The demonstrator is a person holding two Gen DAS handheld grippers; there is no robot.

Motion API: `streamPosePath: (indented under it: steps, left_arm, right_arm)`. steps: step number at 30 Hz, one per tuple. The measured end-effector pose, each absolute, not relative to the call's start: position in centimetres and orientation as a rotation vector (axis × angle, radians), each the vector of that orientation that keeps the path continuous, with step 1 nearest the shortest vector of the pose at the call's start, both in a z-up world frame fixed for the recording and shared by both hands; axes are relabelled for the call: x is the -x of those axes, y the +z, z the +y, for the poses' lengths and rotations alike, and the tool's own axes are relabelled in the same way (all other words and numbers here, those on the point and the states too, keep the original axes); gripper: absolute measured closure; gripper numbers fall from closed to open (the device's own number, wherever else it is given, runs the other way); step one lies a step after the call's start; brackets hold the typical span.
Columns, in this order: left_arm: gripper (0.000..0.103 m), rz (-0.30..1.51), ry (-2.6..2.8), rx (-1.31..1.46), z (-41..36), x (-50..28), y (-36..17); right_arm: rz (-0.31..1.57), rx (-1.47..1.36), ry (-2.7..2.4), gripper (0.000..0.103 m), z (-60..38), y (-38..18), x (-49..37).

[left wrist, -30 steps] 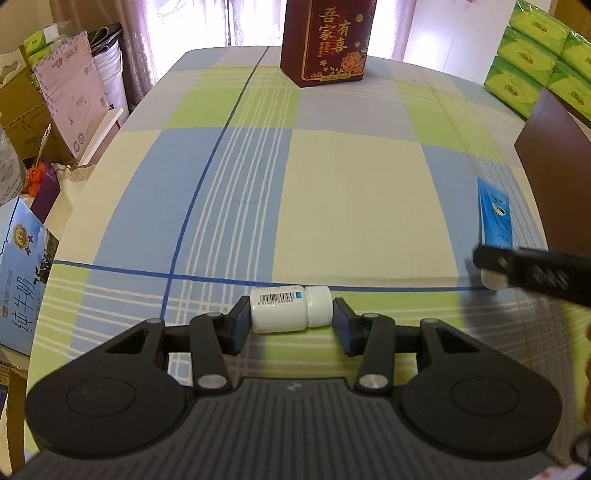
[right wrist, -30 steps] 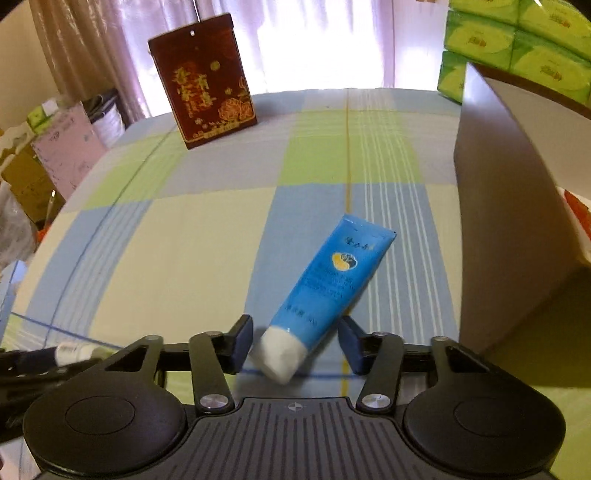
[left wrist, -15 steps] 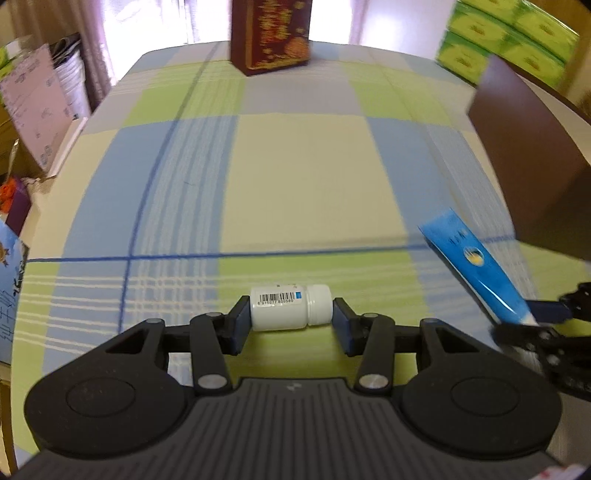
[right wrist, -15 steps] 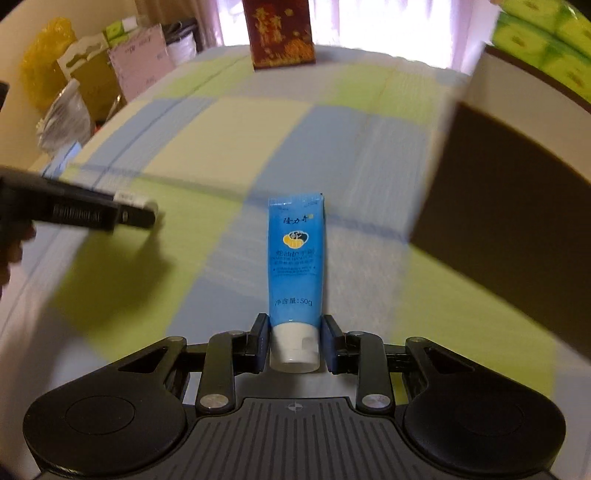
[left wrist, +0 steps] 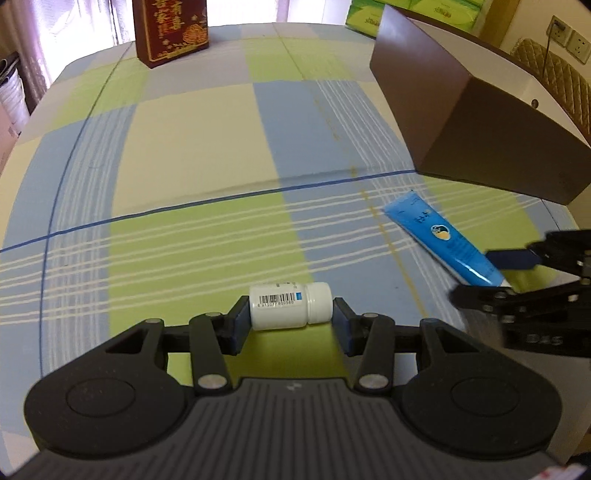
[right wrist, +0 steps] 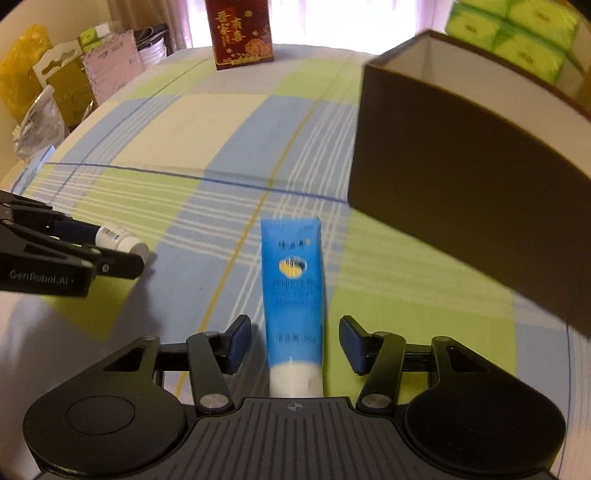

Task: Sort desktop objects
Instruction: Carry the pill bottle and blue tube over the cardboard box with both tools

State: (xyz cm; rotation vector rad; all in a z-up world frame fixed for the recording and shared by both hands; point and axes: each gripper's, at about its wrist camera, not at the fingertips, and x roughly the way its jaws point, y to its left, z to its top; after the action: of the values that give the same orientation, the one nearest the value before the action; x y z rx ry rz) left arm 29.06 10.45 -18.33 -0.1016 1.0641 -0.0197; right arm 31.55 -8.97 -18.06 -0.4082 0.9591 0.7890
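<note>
A small white bottle (left wrist: 290, 305) with a barcode label is clamped crosswise in the left gripper (left wrist: 287, 320), its base against one pad and its cap against the other, above the checked tablecloth (left wrist: 192, 140) of a table. In the right wrist view the same bottle (right wrist: 120, 239) is seen at the far left, pinched between the left gripper's black fingers (right wrist: 110, 264).

The right gripper (right wrist: 294, 343) is seen with its jaws parted, having just been opening; a blue tube (right wrist: 292, 288) with a white cap lies lengthwise between the pads, a clear gap showing on either side, so that it is not pressed by them. Whether the tube rests on the cloth cannot be told. In the left wrist view the tube (left wrist: 439, 240) is seen at the right, slanting away from the right gripper (left wrist: 491, 275) towards a large brown box (left wrist: 480, 125).

The brown box (right wrist: 461, 177) is shown open-topped with a pale inside, standing on the table just beyond the tube. A dark red carton (right wrist: 242, 33) with gold lettering is stood upright at the far edge, and green tissue packs (right wrist: 517, 37) are stacked behind the box.
</note>
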Motion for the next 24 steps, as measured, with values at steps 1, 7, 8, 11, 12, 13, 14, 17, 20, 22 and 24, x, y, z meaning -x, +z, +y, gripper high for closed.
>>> streamPosePath:
  steps: [1, 7, 8, 11, 12, 13, 14, 17, 20, 22, 24]
  left_arm:
    - [0.062, 1.065, -0.014, 0.096, 10.3, -29.2, -18.4]
    - [0.061, 1.058, 0.003, 0.069, 9.5, -29.3, -18.6]
    - [0.061, 1.058, 0.002, 0.068, 9.3, -29.2, -18.6]
    - [0.061, 1.062, -0.007, 0.065, 8.7, -28.8, -18.6]
    - [0.061, 1.063, -0.013, 0.059, 8.4, -28.6, -18.6]
    - [0.061, 1.065, -0.019, 0.051, 8.0, -28.4, -18.6]
    - [0.061, 1.067, -0.027, 0.045, 7.5, -28.1, -18.7]
    - [0.061, 1.081, -0.043, 0.014, 5.9, -27.6, -18.8]
    - [0.061, 1.093, -0.059, -0.005, 4.4, -27.4, -18.6]
    - [0.061, 1.092, -0.071, -0.013, 3.5, -27.4, -18.4]
    - [0.061, 1.085, -0.084, -0.024, 2.6, -27.4, -17.9]
  right_arm:
    - [0.950, 0.414, 0.796, 0.053, -8.7, -18.1, -31.6]
    - [0.931, 0.431, 0.836, 0.072, -9.3, -18.1, -30.9]
    - [0.933, 0.435, 0.839, 0.072, -9.7, -18.0, -30.7]
    - [0.951, 0.433, 0.837, 0.072, -10.9, -17.9, -30.2]
    - [0.959, 0.433, 0.832, 0.072, -11.4, -17.8, -30.0]
    - [0.965, 0.431, 0.828, 0.072, -11.7, -17.7, -29.8]
    - [0.974, 0.426, 0.824, 0.073, -12.3, -17.6, -29.7]
    - [1.001, 0.412, 0.809, 0.073, -13.8, -17.3, -29.9]
    - [1.032, 0.377, 0.792, 0.073, -15.6, -16.8, -30.3]
    - [1.048, 0.351, 0.784, 0.073, -16.6, -16.3, -30.5]
    - [1.066, 0.325, 0.773, 0.073, -17.8, -15.8, -30.9]
